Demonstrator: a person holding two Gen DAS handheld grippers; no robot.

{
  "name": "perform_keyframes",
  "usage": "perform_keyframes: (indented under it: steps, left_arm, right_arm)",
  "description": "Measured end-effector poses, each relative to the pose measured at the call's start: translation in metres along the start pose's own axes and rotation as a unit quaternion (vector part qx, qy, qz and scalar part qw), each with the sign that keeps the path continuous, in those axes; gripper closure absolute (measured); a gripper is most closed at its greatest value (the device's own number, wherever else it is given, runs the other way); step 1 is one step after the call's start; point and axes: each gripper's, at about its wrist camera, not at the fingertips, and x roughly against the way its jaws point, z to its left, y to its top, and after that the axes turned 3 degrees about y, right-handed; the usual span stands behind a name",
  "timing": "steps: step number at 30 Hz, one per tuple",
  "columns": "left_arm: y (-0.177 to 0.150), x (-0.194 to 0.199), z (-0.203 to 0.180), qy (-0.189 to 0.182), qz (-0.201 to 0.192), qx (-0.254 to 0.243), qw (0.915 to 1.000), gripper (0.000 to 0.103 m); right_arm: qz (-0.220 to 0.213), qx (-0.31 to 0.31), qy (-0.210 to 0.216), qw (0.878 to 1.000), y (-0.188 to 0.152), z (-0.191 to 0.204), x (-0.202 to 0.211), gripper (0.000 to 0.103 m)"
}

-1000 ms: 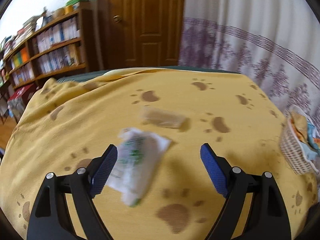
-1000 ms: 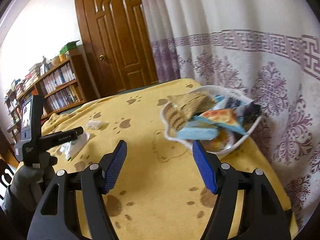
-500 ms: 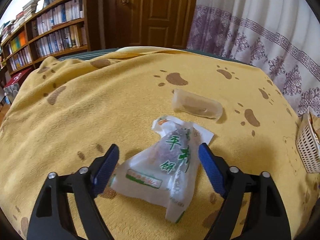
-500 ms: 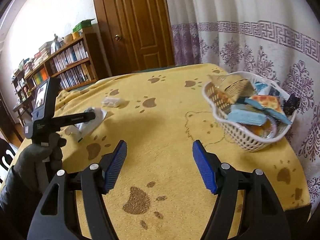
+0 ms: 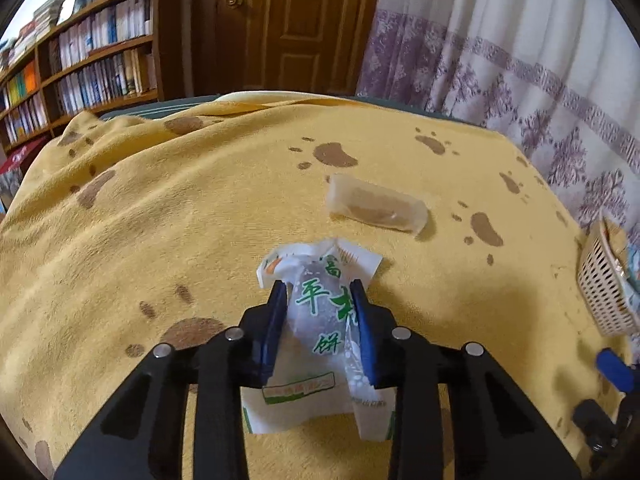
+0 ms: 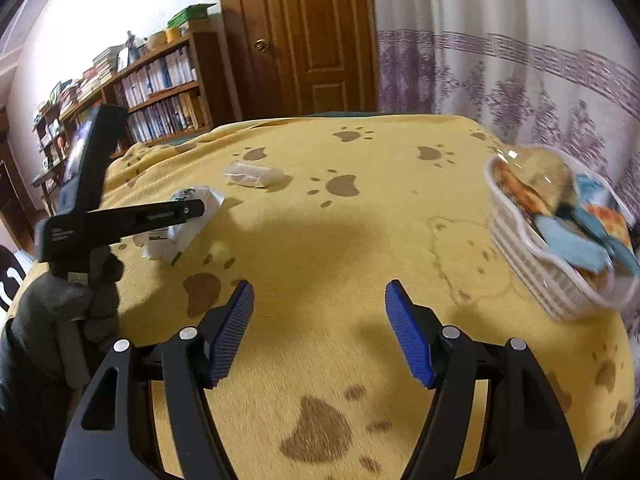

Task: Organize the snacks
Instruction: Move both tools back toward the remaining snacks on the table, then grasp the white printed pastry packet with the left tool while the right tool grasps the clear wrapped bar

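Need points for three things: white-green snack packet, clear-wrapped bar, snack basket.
white-green snack packet [image 5: 320,300], left wrist view, printed front between the blue pads.
clear-wrapped bar [image 5: 376,209], left wrist view, middle of the wrapper.
snack basket [image 6: 532,276], right wrist view, outer white slatted wall.

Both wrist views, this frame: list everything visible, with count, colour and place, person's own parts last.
Snack packet: 1, white with green print, between the left gripper's pads.
Wrapped snack bar: 1, clear wrap, tan inside, on blanket beyond the packet.
Basket: 1, white, right edge, full of blue and orange snacks.
Blanket: 1, yellow, brown paw prints, covering the table.
Bookshelf: 1, brown, far left.
Door: 1, brown, behind.
Curtain: 1, white with purple pattern.
Left gripper: closing on the packet.
Right gripper: open, empty.
Gloved hand: 1, grey.
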Motion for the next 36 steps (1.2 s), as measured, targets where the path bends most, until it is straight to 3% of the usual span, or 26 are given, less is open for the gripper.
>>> perform_keyframes:
  steps: [5, 7, 9, 17, 22, 30, 32, 34, 36]
  left_arm:
    - [0.004, 0.02, 0.017, 0.001, -0.025, 0.027, 0.9993, 0.073]
    - [0.006, 0.026, 0.022, -0.001, -0.034, 0.032, 0.9989, 0.081]
    - [0.008, 0.03, 0.027, -0.001, -0.038, 0.037, 0.9986, 0.081]
    - [0.01, 0.026, 0.045, -0.003, -0.024, 0.069, 0.9973, 0.08]
    - [0.01, 0.026, 0.043, 0.009, -0.024, 0.063, 0.9977, 0.08]
    - [0.011, 0.021, 0.055, 0.021, -0.007, 0.074, 0.997, 0.079]
    - [0.011, 0.019, 0.062, 0.024, -0.001, 0.086, 0.996, 0.071]
    - [0.011, 0.019, 0.068, 0.025, 0.001, 0.098, 0.9949, 0.06]
    - [0.011, 0.021, 0.072, 0.027, -0.001, 0.107, 0.9939, 0.057]
  right_arm:
    - [0.027, 0.027, 0.018, 0.999, 0.02, 0.01, -0.036, 0.033]
    - [0.042, 0.037, 0.022, 0.998, 0.03, 0.015, -0.055, 0.033]
    - [0.058, 0.046, 0.034, 0.997, 0.043, 0.02, -0.074, 0.033]
    - [0.088, 0.051, 0.059, 0.993, 0.098, 0.041, -0.141, 0.033]
    - [0.099, 0.06, 0.083, 0.99, 0.126, 0.056, -0.177, 0.033]
    - [0.145, 0.027, 0.141, 0.979, 0.139, 0.052, -0.204, 0.033]
    - [0.151, 0.03, 0.15, 0.977, 0.134, 0.052, -0.199, 0.034]
    - [0.156, 0.043, 0.143, 0.976, 0.127, 0.056, -0.192, 0.043]
    - [0.154, 0.063, 0.122, 0.978, 0.123, 0.06, -0.189, 0.05]
